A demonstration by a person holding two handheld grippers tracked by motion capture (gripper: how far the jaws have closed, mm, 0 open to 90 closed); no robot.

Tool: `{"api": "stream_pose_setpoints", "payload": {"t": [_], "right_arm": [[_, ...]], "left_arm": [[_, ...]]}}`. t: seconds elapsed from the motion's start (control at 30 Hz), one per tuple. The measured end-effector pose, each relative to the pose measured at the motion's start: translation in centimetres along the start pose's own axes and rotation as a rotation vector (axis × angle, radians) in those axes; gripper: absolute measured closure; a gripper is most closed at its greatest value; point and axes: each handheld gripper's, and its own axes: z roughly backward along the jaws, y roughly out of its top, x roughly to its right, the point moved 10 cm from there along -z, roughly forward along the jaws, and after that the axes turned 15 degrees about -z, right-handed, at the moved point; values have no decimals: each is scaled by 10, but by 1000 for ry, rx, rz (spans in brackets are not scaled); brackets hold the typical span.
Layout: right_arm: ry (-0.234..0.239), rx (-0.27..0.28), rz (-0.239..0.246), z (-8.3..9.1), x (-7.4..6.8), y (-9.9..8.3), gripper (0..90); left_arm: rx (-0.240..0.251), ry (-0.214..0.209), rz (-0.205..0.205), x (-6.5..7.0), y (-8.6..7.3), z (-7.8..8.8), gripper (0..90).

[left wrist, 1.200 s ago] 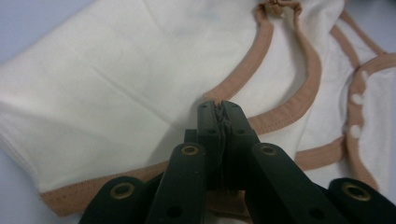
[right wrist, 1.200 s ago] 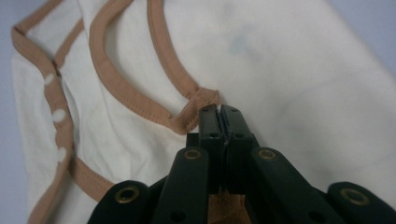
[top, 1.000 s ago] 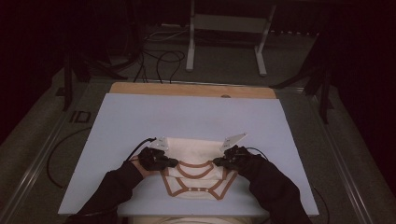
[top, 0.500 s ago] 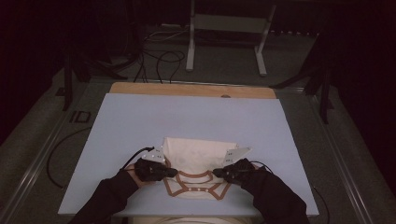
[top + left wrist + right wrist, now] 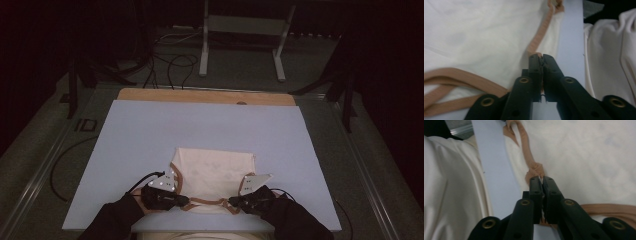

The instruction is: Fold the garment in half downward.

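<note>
My left gripper (image 5: 186,201) and my right gripper (image 5: 231,202) lie low at the near edge of the pale blue table (image 5: 150,130), pointing inward at each other, with the cream garment (image 5: 212,172) spread flat between and beyond them. The garment sits near the middle of the table's near half, its folded body lying toward the far side and its tan trim band (image 5: 207,202) running along the near side from one gripper to the other. In the left gripper view, my jaws stand nearly together and pinch the tan trim band (image 5: 541,40) where it meets the cream garment (image 5: 474,35); they have just eased apart slightly, the trim between them. In the right gripper view, my jaws are likewise almost closed, clamping a bunched knot of the tan trim band (image 5: 534,171) at the garment's edge. A dark sleeve (image 5: 112,220) covers each forearm.
</note>
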Motion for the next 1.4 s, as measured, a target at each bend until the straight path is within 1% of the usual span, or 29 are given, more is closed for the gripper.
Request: {"api": "stream_pose_setpoints", "payload": {"t": [0.03,0.07,0.1,0.17,0.23,0.3,0.33,0.37,0.4,0.43,0.47,0.5,0.6,0.63,0.67,0.7,0.8,0.87,0.9,0.93,0.97,1.0,1.03,1.1,1.2,1.23,1.3,1.37,1.4], "right_arm": [[9,2,-20,0,-1,-1,844],[9,2,-20,0,-1,-1,844],[14,21,-25,1,-1,-1,816],[23,26,-32,3,-2,-2,775],[17,38,-21,3,-1,-1,749],[13,42,-12,4,0,-1,687],[13,47,-15,4,0,0,645],[17,52,-17,4,0,1,637],[15,64,-11,4,1,2,599],[9,71,-14,5,2,3,545],[10,78,-23,6,2,4,531],[5,90,-27,8,4,6,519],[8,125,-47,12,6,11,391],[8,125,-47,12,6,11,391],[5,141,-60,14,7,14,297],[10,147,-66,15,7,15,277],[29,182,-79,18,8,20,164],[24,192,-92,19,9,22,154],[35,198,-104,21,10,24,128],[28,200,-99,21,11,25,129],[28,200,-99,21,11,25,129],[21,213,-88,22,14,28,100],[21,213,-88,22,14,28,100],[5,231,-67,23,18,32,99],[4,238,-73,25,21,34,98],[-17,239,-56,26,26,36,98],[-32,250,-59,28,32,40,98],[-38,258,-65,29,34,41,98],[-35,275,-68,31,39,45,98]], "left_arm": [[0,-11,2,2,-1,0,795],[0,-11,2,2,-1,0,781],[-1,-29,3,6,-2,-1,760],[-4,-30,-3,7,-2,-1,732],[-6,-50,-8,11,-2,-2,702],[-17,-64,-19,16,-2,-2,688],[-22,-71,-27,18,-2,-2,658],[-28,-78,-35,20,-3,-2,657],[-31,-76,-39,21,-3,-2,654],[-31,-77,-36,22,-3,-1,628],[-29,-79,-35,23,-3,0,612],[-31,-77,-37,24,-3,0,607],[-15,-53,-40,22,-1,4,507],[-15,-53,-40,22,-1,4,474],[-6,-45,-37,20,0,6,437],[9,-10,-29,15,3,9,381],[39,20,-13,9,9,13,257],[48,18,-17,7,10,14,144],[58,50,-17,1,13,16,129],[58,50,-17,1,13,16,105],[63,53,-6,-2,15,17,105],[80,56,8,-6,19,19,30],[80,56,8,-6,19,19,23],[94,65,13,-10,23,20,5],[106,68,17,-14,28,20,1],[109,66,19,-16,30,20,0],[116,90,-5,-22,36,19,0],[115,99,-9,-24,37,19,0],[121,111,-10,-29,40,20,0]]}}
